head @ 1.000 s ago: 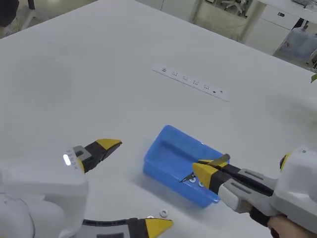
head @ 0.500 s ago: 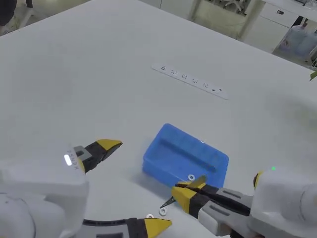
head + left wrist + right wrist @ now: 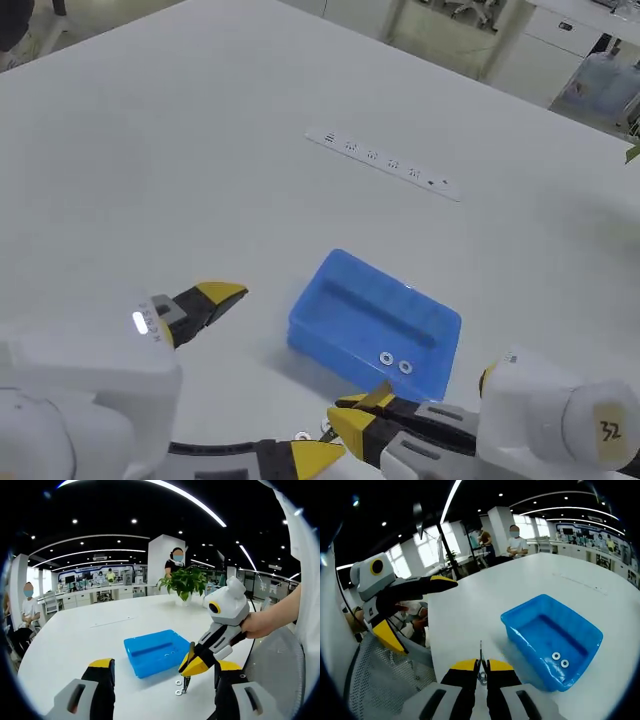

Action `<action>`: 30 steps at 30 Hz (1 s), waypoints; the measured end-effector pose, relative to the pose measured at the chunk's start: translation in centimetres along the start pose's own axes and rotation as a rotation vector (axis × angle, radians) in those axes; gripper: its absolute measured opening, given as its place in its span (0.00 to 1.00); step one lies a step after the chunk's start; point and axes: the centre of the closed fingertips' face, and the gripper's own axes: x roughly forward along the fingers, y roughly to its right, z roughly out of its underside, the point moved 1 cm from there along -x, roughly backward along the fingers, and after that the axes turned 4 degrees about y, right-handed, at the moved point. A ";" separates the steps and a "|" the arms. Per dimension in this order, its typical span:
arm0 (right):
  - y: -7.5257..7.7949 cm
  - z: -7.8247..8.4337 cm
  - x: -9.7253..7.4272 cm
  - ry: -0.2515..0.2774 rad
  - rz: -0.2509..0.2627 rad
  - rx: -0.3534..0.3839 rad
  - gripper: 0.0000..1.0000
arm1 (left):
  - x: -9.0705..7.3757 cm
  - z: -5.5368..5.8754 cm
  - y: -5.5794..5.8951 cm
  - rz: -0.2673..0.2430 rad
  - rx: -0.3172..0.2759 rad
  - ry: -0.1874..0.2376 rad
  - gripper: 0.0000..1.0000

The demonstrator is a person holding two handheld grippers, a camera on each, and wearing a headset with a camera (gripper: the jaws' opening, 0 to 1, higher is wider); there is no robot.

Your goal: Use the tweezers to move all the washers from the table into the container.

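Beside container (image 3: 150,666) rim, tweezers (image 3: 185,685) at washers (image 3: 178,683)

White worktable and what sits on it

The broad white flat worktable (image 3: 150,150) carries a blue rectangular plastic container (image 3: 330,280), open side up, near the edge closest to the person. Two small round metal washers (image 3: 178,683) lie on the bare top just beside the container's near wall, close together but apart. A long white socket strip (image 3: 385,165) lies across the surface well beyond the container. A green leafy potted plant (image 3: 186,582) stands at the far edge.
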 end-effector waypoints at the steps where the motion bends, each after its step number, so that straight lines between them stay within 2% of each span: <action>1: 0.0 0.1 0.0 -0.003 -0.002 -0.001 0.03 | 0.0 0.0 0.0 0.001 -0.001 0.001 0.83; 4: -0.2 0.1 0.2 -0.003 -0.011 0.000 0.03 | 0.0 0.0 0.0 0.000 0.001 -0.002 0.83; 7: -0.5 0.1 0.2 -0.006 -0.016 -0.038 0.02 | 0.0 0.0 0.0 0.001 0.003 -0.003 0.83; 11: -0.6 0.1 0.2 -0.011 -0.020 -0.049 0.02 | 0.0 0.1 0.0 0.002 0.006 -0.007 0.82; 20: -0.6 -2.2 -1.1 0.056 -0.016 -0.024 0.02 | 0.0 0.3 0.1 0.009 0.012 -0.015 0.82; 30: 0.0 -4.8 -2.3 0.105 -0.006 -0.043 0.02 | 0.1 0.3 0.2 0.015 0.017 -0.018 0.81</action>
